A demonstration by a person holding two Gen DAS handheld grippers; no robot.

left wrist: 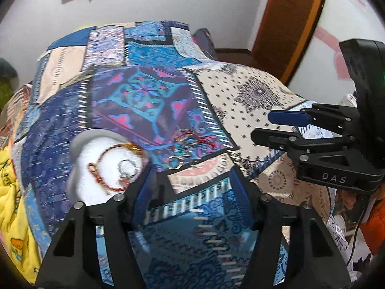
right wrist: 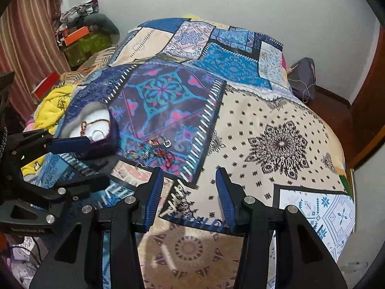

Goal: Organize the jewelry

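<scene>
A small jewelry box (left wrist: 79,144) with a grey rim and white lining lies on the patchwork bedspread (left wrist: 144,91). Inside it are a red and gold bracelet (left wrist: 113,149) and a silver ring (left wrist: 126,167). To its right, loose rings tangled with red thread (left wrist: 190,142) and a single ring (left wrist: 174,162) lie on the cloth. My left gripper (left wrist: 190,187) hovers open just in front of them, with nothing between its blue pads. My right gripper (right wrist: 189,187) is open and empty too, to the right of the loose jewelry (right wrist: 151,149) and the box (right wrist: 96,120).
A yellow blanket (left wrist: 14,216) is bunched at the bed's left edge. Boxes and clothes (right wrist: 81,36) are piled by a striped curtain at the far left. A dark bag (right wrist: 304,77) sits on the floor beyond the bed, near a wooden door (left wrist: 286,24).
</scene>
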